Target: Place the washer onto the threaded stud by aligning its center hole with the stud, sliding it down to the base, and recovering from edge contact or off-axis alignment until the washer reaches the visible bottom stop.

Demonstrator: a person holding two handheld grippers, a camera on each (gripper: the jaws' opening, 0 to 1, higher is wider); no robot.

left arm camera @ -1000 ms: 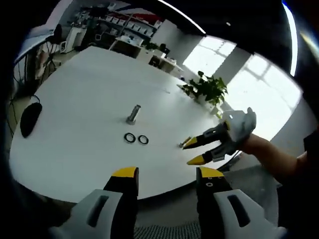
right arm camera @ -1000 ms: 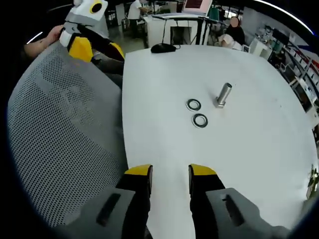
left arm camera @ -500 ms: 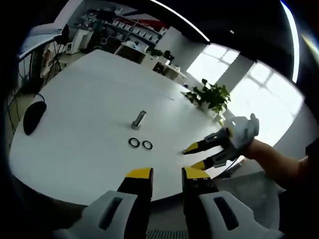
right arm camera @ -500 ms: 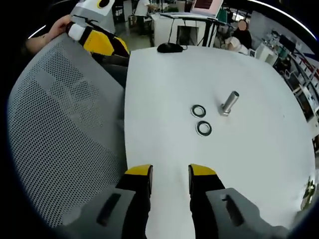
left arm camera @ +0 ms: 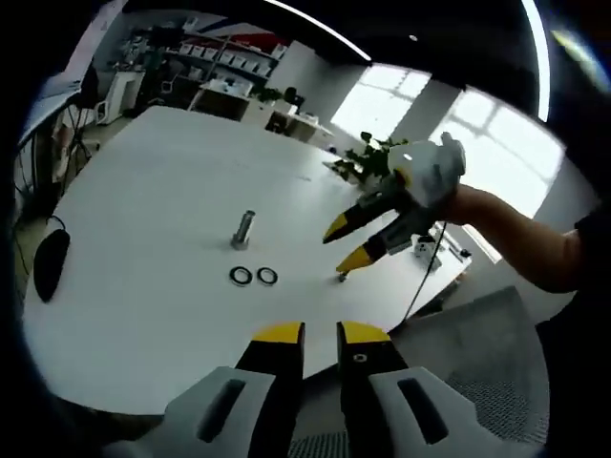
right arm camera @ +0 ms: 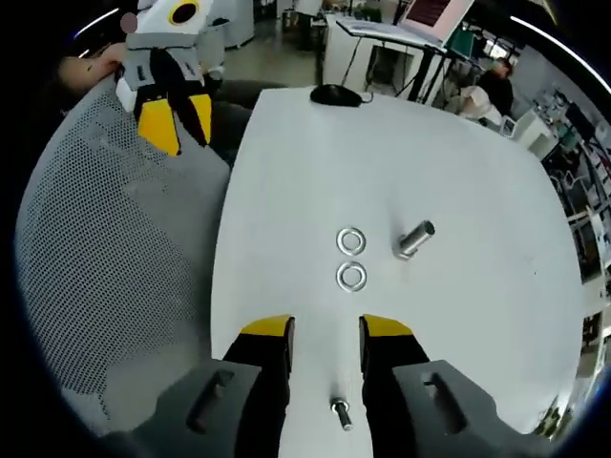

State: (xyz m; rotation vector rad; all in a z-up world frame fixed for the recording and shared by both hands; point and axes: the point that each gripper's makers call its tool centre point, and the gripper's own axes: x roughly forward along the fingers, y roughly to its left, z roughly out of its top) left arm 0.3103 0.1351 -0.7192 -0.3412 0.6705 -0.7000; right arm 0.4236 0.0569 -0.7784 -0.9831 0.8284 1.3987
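A steel threaded stud (left arm camera: 244, 229) (right arm camera: 415, 239) stands on the white table (left arm camera: 143, 191) (right arm camera: 458, 153). Two washers (left arm camera: 242, 276) (left arm camera: 267, 277) lie flat side by side just in front of it, one at a time as washer (right arm camera: 351, 240) and washer (right arm camera: 351, 277) in the right gripper view. My left gripper (left arm camera: 320, 334) (right arm camera: 179, 138) hangs off the table's near edge, its jaws drawn together on nothing. Above the table's edge, well short of the washers, my right gripper (right arm camera: 325, 334) (left arm camera: 344, 246) is open and empty. A small loose screw (right arm camera: 340, 413) (left arm camera: 342, 278) lies on the table under its jaws.
A black mouse (left arm camera: 48, 262) (right arm camera: 336, 93) rests near the table's far end. A grey mesh chair (right arm camera: 105, 286) stands beside the table edge under the left gripper. A potted plant (left arm camera: 368, 157) and a hanging cable (left arm camera: 420, 277) are at the table's other side.
My left jaws have drawn together from wide apart. The right gripper has come forward over the table edge, so the small screw now lies between its jaws. Stud and washers stay put.
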